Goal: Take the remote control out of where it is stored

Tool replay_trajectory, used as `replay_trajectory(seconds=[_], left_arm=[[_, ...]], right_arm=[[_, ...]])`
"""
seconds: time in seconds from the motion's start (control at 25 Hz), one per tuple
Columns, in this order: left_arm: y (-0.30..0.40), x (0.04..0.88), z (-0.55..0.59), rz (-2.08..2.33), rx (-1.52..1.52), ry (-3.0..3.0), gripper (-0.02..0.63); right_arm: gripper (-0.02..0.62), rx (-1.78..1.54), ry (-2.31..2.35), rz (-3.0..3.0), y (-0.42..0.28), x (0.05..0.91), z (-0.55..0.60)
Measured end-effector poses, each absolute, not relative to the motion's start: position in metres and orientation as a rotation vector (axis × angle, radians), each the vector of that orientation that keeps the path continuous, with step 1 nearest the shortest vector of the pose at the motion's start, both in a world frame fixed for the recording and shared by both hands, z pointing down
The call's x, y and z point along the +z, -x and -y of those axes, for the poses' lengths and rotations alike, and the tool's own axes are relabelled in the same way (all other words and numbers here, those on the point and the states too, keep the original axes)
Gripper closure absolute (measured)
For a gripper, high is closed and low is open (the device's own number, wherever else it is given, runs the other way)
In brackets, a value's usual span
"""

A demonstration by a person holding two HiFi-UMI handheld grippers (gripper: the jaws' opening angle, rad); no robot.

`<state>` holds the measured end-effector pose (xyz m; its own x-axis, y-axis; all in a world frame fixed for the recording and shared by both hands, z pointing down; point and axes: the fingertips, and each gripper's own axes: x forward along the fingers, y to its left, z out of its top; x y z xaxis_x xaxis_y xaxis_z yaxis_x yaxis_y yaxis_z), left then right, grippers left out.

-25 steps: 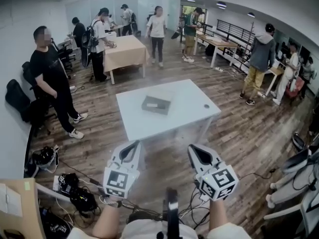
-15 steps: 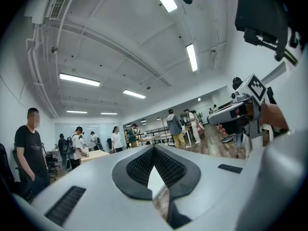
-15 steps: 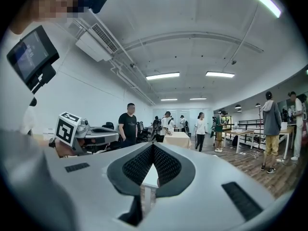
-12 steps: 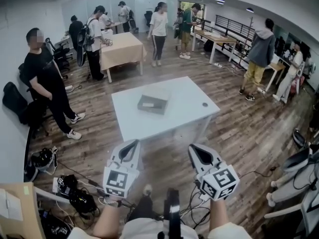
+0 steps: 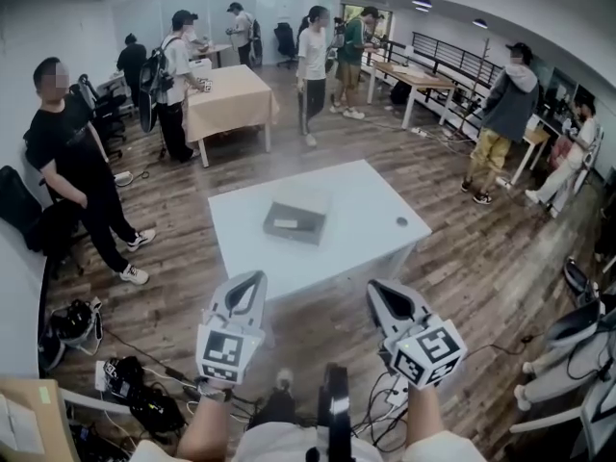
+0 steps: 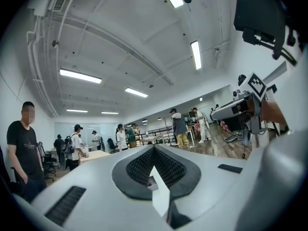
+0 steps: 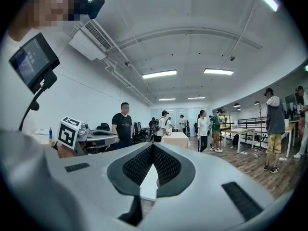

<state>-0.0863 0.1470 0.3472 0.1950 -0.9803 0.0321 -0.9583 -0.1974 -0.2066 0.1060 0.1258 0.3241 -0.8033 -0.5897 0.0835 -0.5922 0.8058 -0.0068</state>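
Pointing level, the left hand-held gripper [image 5: 254,284] and the right hand-held gripper [image 5: 381,293] hang with jaws pressed together on nothing, short of the white worktop [image 5: 361,210]. A flat grey box [image 5: 296,218] lies there; the remote control is hidden.

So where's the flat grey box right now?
In the head view, the flat grey box lies left of centre on the white table, with a small dark disc to its right.

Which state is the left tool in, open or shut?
Shut: the left tool has its jaws meeting at the tips, with nothing held between them.
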Motion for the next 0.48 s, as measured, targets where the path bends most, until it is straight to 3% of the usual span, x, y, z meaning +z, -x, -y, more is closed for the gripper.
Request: replay_trajectory(seconds=[0.48], left_arm=[[0.155, 0.335, -0.023, -1.813, -0.244, 2.367, 0.606]], right_arm=[[0.595, 0.050, -1.041, 2.886, -0.029, 0.312, -0.003]])
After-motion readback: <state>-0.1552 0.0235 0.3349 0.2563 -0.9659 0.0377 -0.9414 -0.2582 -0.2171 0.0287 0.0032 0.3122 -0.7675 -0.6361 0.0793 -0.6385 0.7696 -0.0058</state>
